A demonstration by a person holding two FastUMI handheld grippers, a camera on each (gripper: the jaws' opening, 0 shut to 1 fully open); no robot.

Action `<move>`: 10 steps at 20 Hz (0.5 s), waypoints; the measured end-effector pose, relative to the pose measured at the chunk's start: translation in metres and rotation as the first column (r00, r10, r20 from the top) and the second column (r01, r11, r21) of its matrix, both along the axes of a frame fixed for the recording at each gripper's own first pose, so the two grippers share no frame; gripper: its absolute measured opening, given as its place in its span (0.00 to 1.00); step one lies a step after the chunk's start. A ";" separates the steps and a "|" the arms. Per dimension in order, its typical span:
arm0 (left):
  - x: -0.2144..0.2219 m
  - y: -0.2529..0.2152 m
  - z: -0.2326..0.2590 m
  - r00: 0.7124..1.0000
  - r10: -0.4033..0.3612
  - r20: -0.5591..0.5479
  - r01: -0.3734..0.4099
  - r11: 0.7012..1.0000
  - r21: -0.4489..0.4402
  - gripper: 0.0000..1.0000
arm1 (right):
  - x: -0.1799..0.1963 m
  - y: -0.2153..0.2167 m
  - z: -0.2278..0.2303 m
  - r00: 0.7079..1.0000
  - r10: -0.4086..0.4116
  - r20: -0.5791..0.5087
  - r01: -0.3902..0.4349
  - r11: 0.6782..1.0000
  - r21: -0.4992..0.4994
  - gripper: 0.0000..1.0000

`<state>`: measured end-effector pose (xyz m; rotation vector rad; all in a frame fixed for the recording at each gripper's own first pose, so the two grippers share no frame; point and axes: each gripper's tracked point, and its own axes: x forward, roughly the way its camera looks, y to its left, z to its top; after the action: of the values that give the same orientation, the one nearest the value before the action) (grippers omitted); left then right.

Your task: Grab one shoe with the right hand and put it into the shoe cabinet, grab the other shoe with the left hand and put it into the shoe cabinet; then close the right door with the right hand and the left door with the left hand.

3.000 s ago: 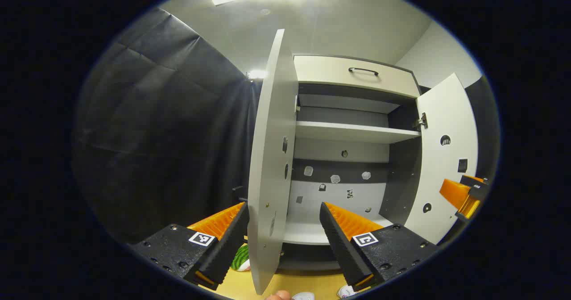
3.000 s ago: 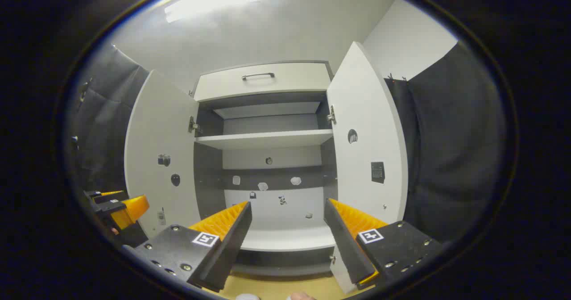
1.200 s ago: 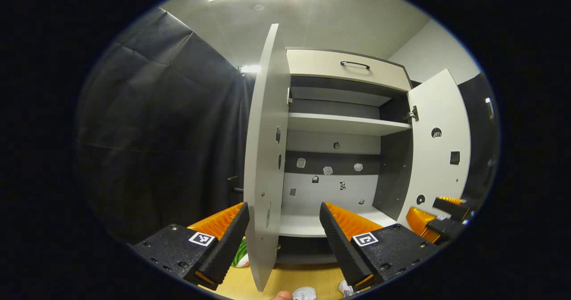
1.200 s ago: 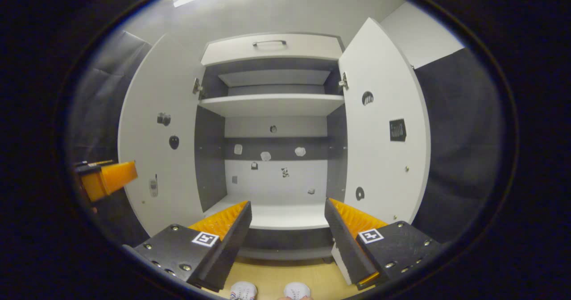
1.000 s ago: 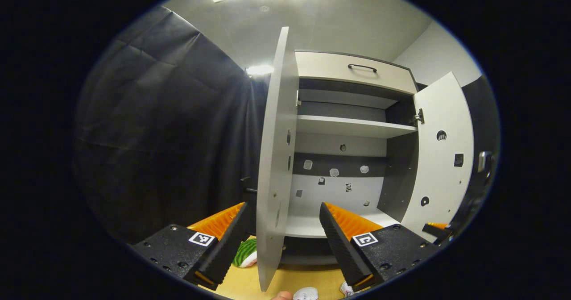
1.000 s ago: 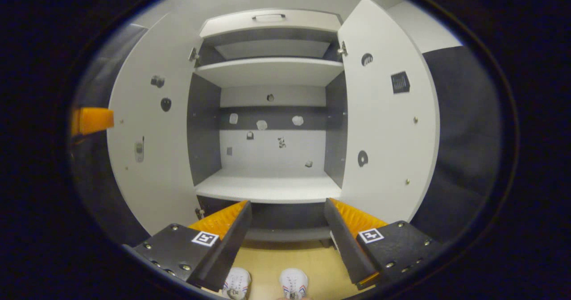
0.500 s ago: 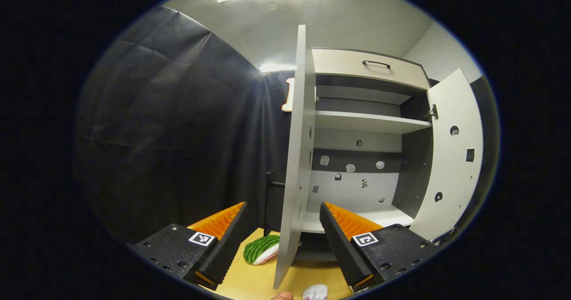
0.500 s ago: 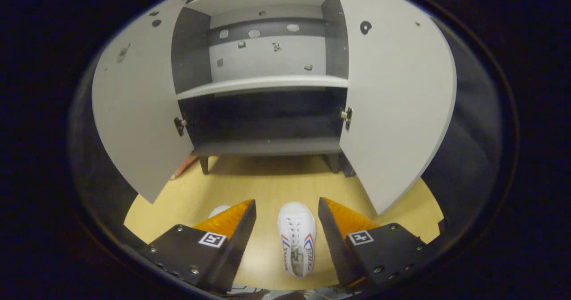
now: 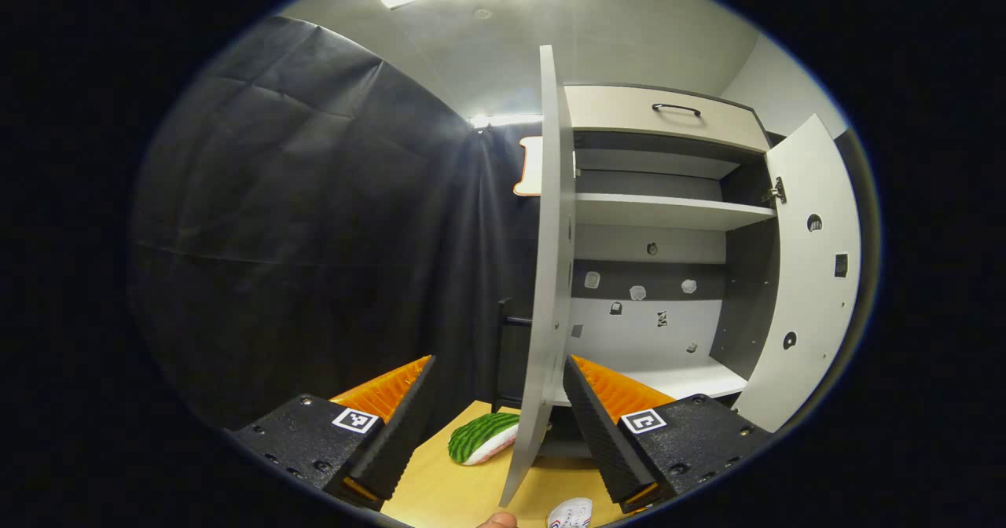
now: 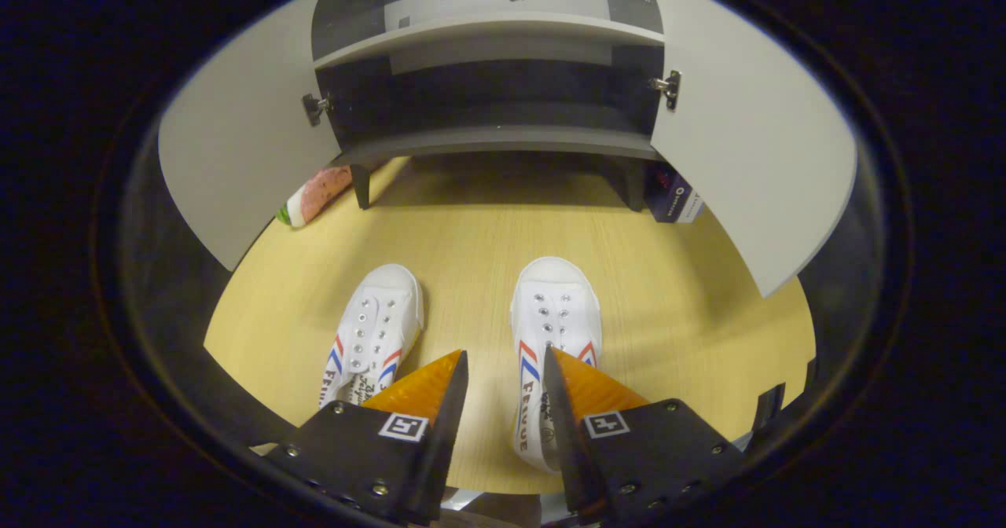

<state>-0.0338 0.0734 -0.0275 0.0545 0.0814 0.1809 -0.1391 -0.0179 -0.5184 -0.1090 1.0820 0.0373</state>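
Two white lace-up shoes stand side by side on the wooden floor in the right gripper view, the left shoe (image 10: 372, 331) and the right shoe (image 10: 555, 328), toes toward the shoe cabinet (image 10: 495, 139). My right gripper (image 10: 503, 359) hovers open just above the right shoe's inner edge, and its right finger covers part of that shoe. Both cabinet doors, left door (image 10: 236, 143) and right door (image 10: 754, 159), are wide open. In the left gripper view my left gripper (image 9: 497, 363) is open and holds nothing. It faces the left door's edge (image 9: 550, 276), with the bare shelves (image 9: 668, 212) beyond and a shoe toe (image 9: 570, 512) below.
A watermelon-patterned object (image 9: 483, 438) lies on the floor by the cabinet's left leg, watermelon-patterned object (image 10: 314, 196). A dark blue box (image 10: 674, 196) sits under the right door. Black cloth (image 9: 299, 237) hangs to the left of the cabinet.
My right gripper has tipped down from the cabinet shelves to the floor and dropped over the right shoe, its jaws narrowing. My left gripper has swung left; the door edge sits further right in its view.
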 end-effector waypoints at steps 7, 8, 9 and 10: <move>-0.002 0.020 -0.013 0.998 0.054 -0.028 -0.055 0.998 -0.018 0.96 | -0.012 -0.015 -0.062 0.991 0.023 -0.131 -0.036 0.995 -0.097 0.58; -0.003 0.023 -0.014 0.998 0.060 -0.030 -0.061 0.998 -0.030 0.96 | -0.009 -0.014 -0.063 0.995 0.037 -0.096 -0.047 0.994 -0.103 0.59; -0.004 0.025 -0.014 0.998 0.062 -0.029 -0.063 0.997 -0.043 0.96 | -0.006 -0.013 -0.068 0.995 0.038 -0.087 -0.048 0.993 -0.108 0.60; -0.003 0.025 -0.015 0.998 0.063 -0.028 -0.064 0.996 -0.054 0.96 | -0.013 -0.014 -0.063 0.994 0.051 -0.093 -0.062 0.991 -0.119 0.59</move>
<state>-0.0368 0.0981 -0.0421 -0.0008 0.1145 0.2414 -0.1519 -0.0320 -0.5815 -0.2497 1.1711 0.0279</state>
